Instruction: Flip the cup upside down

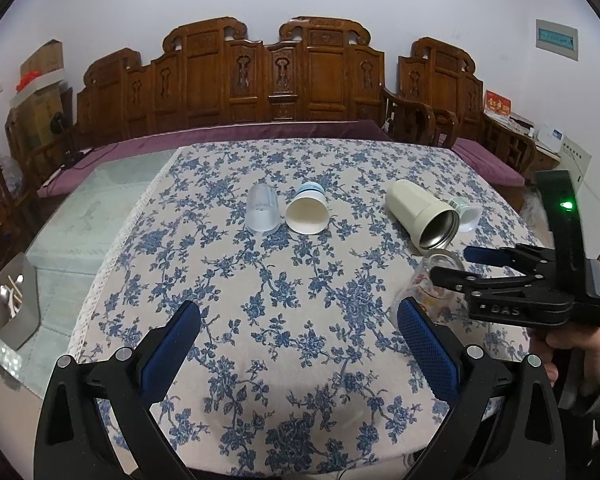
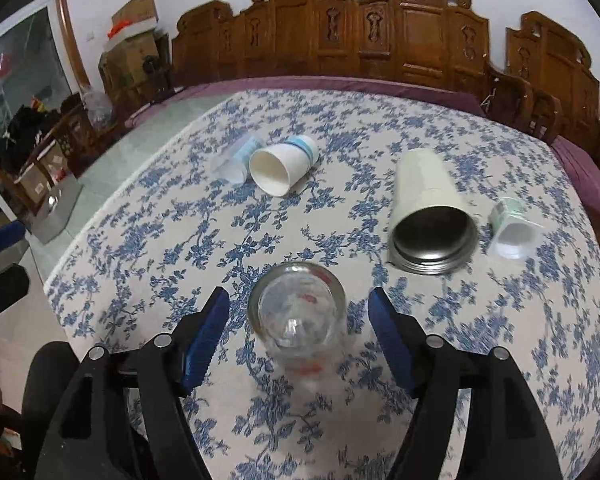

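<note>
Clear glass cup (image 2: 298, 312) is seen lying on floral worktop (image 2: 500, 320), mouth twd camera, framed btwn wide-spread right gripper (image 2: 299, 334) fingers, untouched. Left gripper (image 1: 298, 334) is held wide, empty, farther off.

In the left wrist view the right hand-held gripper (image 1: 456, 266) covers much of the glass cup (image 1: 422, 292) at 3 o'clock. The small plastic cup (image 1: 466, 212) sits partly behind the thermos (image 1: 420, 210). The counter (image 2: 520, 380) runs off the bottom edge.
</note>
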`<action>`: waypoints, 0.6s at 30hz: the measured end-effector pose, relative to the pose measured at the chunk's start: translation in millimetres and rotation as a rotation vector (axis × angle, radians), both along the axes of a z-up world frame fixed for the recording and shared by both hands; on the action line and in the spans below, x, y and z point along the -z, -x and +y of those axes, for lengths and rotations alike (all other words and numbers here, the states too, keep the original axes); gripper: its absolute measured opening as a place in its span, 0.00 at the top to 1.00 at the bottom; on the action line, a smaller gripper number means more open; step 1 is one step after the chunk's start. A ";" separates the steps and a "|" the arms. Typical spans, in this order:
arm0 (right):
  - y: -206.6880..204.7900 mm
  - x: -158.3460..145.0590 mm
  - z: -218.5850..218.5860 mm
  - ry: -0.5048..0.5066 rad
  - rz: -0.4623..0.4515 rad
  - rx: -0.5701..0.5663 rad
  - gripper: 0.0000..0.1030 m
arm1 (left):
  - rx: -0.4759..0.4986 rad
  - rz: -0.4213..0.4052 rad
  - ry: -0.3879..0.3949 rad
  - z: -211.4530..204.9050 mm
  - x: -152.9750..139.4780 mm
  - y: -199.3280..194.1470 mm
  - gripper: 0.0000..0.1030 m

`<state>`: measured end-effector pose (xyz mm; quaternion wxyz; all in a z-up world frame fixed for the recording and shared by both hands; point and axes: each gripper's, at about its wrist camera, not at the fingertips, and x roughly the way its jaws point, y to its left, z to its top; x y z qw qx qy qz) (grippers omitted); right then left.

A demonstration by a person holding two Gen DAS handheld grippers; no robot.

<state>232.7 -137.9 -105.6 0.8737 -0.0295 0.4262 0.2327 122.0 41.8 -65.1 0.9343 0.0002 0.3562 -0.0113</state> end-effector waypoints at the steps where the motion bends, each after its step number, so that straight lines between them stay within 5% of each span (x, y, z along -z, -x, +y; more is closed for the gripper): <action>1: 6.0 -3.7 -5.4 -0.009 -0.010 0.013 0.23 | -0.001 -0.001 -0.002 -1.9 -1.4 3.1 0.08; 7: 62.7 -42.1 -46.1 -0.068 -0.144 0.112 0.03 | -0.004 -0.061 -0.014 -17.5 -20.6 32.0 0.08; 18: 169.6 -115.0 -93.5 -0.106 -0.388 0.238 0.02 | -0.022 -0.179 -0.013 -44.7 -57.6 94.0 0.08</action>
